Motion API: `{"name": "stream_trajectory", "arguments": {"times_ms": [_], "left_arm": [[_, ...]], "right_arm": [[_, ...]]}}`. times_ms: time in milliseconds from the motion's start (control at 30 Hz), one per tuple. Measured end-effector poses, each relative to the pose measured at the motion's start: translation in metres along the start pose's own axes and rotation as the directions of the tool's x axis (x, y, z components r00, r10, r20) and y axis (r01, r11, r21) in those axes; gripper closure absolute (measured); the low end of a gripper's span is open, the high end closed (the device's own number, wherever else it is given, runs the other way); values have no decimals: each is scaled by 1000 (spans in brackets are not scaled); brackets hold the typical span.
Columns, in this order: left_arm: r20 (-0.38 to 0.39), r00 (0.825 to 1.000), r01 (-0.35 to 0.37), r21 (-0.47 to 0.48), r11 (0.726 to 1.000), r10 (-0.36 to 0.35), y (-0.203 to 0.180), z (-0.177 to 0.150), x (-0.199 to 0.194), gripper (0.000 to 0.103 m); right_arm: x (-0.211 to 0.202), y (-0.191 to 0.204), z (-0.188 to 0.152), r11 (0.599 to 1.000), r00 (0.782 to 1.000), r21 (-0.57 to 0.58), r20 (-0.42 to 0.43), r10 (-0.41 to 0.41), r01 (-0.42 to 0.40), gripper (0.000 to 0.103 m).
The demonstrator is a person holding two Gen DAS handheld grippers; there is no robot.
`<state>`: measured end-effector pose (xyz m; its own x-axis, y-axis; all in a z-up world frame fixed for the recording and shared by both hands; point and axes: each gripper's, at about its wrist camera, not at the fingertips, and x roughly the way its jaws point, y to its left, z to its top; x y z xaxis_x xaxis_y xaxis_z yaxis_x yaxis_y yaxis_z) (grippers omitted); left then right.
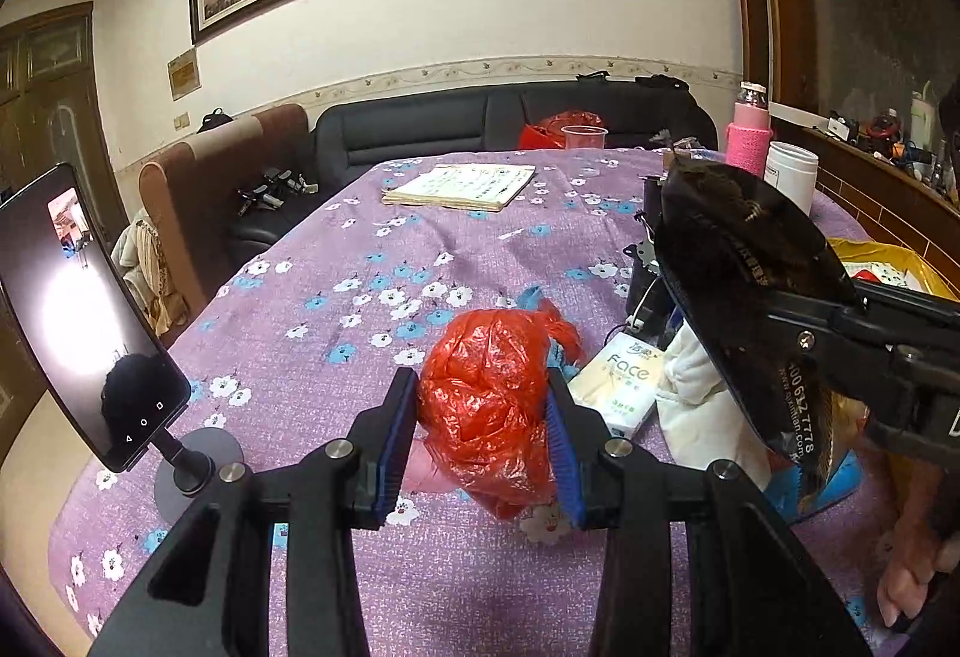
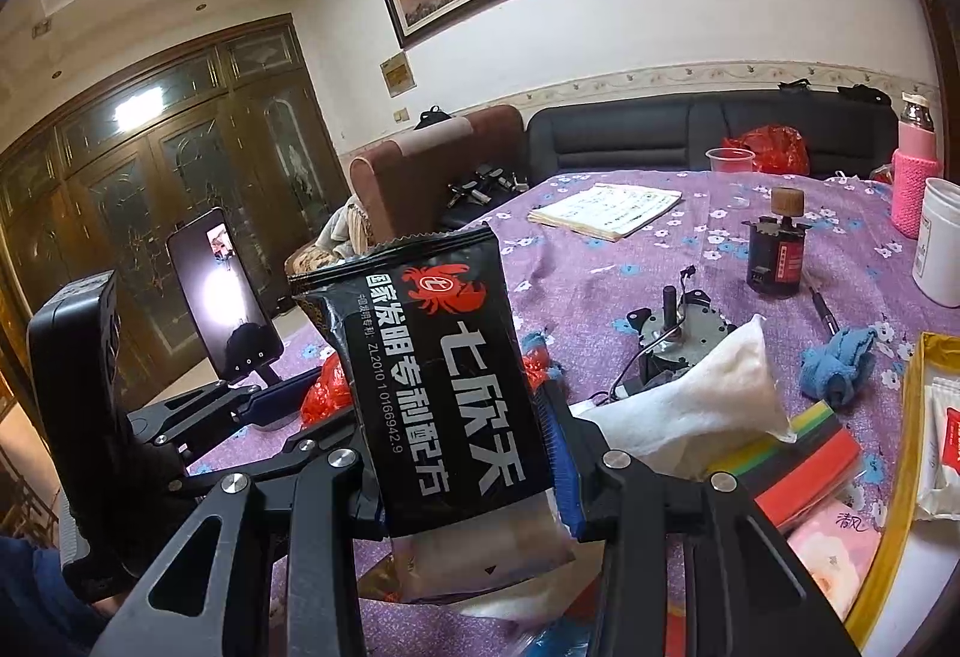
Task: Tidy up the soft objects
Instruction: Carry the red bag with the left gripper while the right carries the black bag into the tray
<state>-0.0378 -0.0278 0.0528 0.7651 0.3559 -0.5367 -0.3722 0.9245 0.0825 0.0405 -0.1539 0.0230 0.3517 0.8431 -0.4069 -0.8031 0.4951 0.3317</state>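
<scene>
Left claw [image 1: 483, 420] clamped on crumpled red plastic bag [image 1: 489, 405], blue pads pressed into both sides; bag held just above purple floral desk [image 1: 360, 267], near its front edge. Bag roughly ball-shaped, no clear long axis; loose knotted tail sticking up and to the right, away from cam.

Right claw [image 2: 462, 453] shut on black snack pouch [image 2: 447, 375] w/ red crab logo and white lettering. Pouch upright, long axis running from claw up and slightly left, sealed crimped top edge pointing at ceiling, printed face toward cam. Pouch lifted off desk, above the clutter at desk's right front.

Left-wrist view only: pouch seen edge-on from its side, bulging, tilted up-left from right claw's arm; small tissue pack marked "Face" [image 1: 624, 387] lying flat on desk beside red bag; a hand [image 1: 912, 579] at lower right corner.

Right-wrist view only: pouch's front print; left claw from the side at lower left, red bag mostly hidden behind pouch; white cloth [image 2: 714, 393] peaked up just right of claw; blue rag [image 2: 840, 366] further right; small motor [image 2: 678, 333] and dark bottle w/ wooden cap [image 2: 777, 249] behind; yellow-rimmed box [image 2: 906, 453] at far right.

Both views: phone on stand [image 1: 78, 321] at desk's left, notebook [image 1: 462, 186] at far end.
</scene>
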Motion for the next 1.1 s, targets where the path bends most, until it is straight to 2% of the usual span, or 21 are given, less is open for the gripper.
{"name": "stream_trajectory", "arguments": {"times_ms": [233, 500, 733, 867, 1100], "left_arm": [[7, 1000, 19, -5, 1000, -19, -3, 0, -5, 63], [28, 998, 49, 1, 999, -49, -10, 2, -14, 63], [54, 997, 60, -6, 998, -60, -7, 3, -24, 63], [53, 996, 72, -10, 997, -72, -6, 1, -25, 63], [51, 995, 87, -13, 996, -86, -7, 0, -25, 63]], "right_arm": [[0, -1, 1, 1000, 1000, -3, 12, -2, 2, 59], [-1, -8, 3, 999, 999, 17, 26, -41, 41, 59], [-14, -10, 8, 997, 998, 65, 37, -47, 44, 59], [-25, -9, 4, 995, 999, 100, 38, -28, 24, 59], [-38, -8, -2, 992, 999, 121, 35, -39, 34, 59]]}}
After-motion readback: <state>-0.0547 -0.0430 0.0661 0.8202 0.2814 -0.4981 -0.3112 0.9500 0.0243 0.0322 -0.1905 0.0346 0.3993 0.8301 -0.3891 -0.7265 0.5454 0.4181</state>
